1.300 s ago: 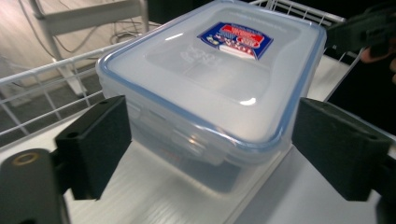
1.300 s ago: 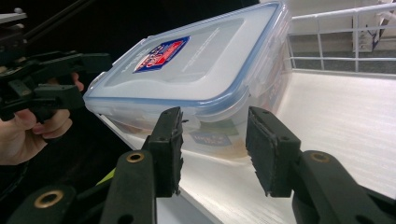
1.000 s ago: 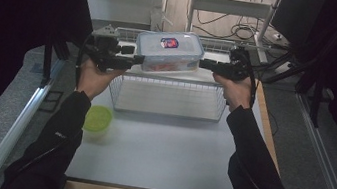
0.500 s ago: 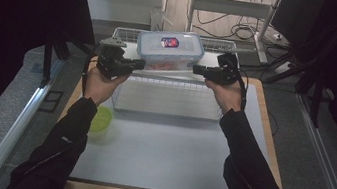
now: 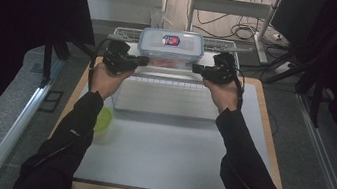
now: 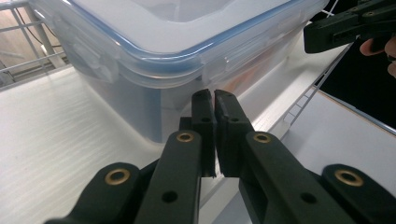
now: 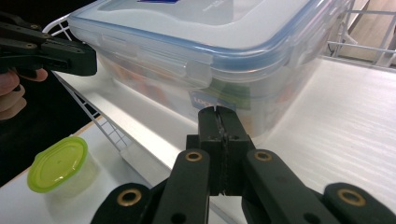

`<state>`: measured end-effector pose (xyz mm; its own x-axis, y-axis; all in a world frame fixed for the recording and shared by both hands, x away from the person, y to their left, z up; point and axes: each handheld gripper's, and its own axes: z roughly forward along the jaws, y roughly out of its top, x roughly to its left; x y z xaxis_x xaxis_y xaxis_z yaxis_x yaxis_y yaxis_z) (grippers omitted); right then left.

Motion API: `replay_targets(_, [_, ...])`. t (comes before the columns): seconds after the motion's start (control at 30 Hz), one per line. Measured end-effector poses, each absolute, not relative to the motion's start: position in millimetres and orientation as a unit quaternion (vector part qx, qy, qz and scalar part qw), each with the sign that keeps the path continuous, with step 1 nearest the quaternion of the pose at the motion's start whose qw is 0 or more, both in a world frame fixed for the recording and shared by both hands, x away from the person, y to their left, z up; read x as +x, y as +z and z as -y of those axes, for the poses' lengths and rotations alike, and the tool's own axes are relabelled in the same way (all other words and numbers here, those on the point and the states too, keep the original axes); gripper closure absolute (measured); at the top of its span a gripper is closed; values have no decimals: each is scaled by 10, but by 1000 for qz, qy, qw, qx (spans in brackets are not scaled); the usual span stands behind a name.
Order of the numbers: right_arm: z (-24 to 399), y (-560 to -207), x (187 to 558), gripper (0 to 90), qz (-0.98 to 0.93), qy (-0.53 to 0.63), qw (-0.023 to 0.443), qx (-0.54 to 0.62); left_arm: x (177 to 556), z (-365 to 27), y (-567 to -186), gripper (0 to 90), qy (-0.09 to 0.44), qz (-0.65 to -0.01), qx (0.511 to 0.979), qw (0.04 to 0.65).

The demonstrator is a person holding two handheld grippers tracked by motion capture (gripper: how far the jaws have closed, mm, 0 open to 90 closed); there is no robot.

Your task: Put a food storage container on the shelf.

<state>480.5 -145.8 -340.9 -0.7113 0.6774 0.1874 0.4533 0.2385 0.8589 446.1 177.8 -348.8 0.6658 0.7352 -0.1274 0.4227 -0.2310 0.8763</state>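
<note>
A clear lidded container (image 5: 170, 47) with a blue seal stands on a white wire rack (image 5: 165, 101) at the back of the table. My left gripper (image 5: 144, 60) sits at its left side, low by the base, jaws shut with nothing between them. In the left gripper view the shut jaws (image 6: 214, 95) point at the container (image 6: 177, 42) just under a side latch. My right gripper (image 5: 195, 69) mirrors it on the right side, also shut and empty. The right gripper view shows its tips (image 7: 218, 111) close to the container wall (image 7: 210, 51), with the left gripper (image 7: 91, 60) across from it.
A small cup with a green lid (image 5: 104, 117) sits on the white table mat left of the rack; it appears again as the green-lidded cup (image 7: 58, 163) in the right gripper view. Metal rails run along both sides of the table (image 5: 162, 159).
Both hands have shifted slightly inward and lower beside the container. The container has stayed in place on the rack.
</note>
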Motion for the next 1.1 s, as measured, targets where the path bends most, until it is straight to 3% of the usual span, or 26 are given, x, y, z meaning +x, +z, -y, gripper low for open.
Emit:
replay_targets(0.27, [1531, -3405, 4721, 811, -777, 505, 118, 356, 4318, -1810, -3535, 793, 155, -366, 769, 500])
replay_targets(0.7, [1541, -3544, 4311, 476, -796, 501, 126, 315, 3875, -1878, -3728, 558, 153, -345, 768, 517])
replay_targets(1.03, [1557, -3748, 4047, 363, -814, 484, 128, 295, 3567, -1846, -3941, 433, 174, -338, 778, 500])
replay_targets(1.1, [1583, -3831, 3979, 329, -817, 480, 127, 293, 3514, -1840, -3976, 372, 176, -338, 781, 496])
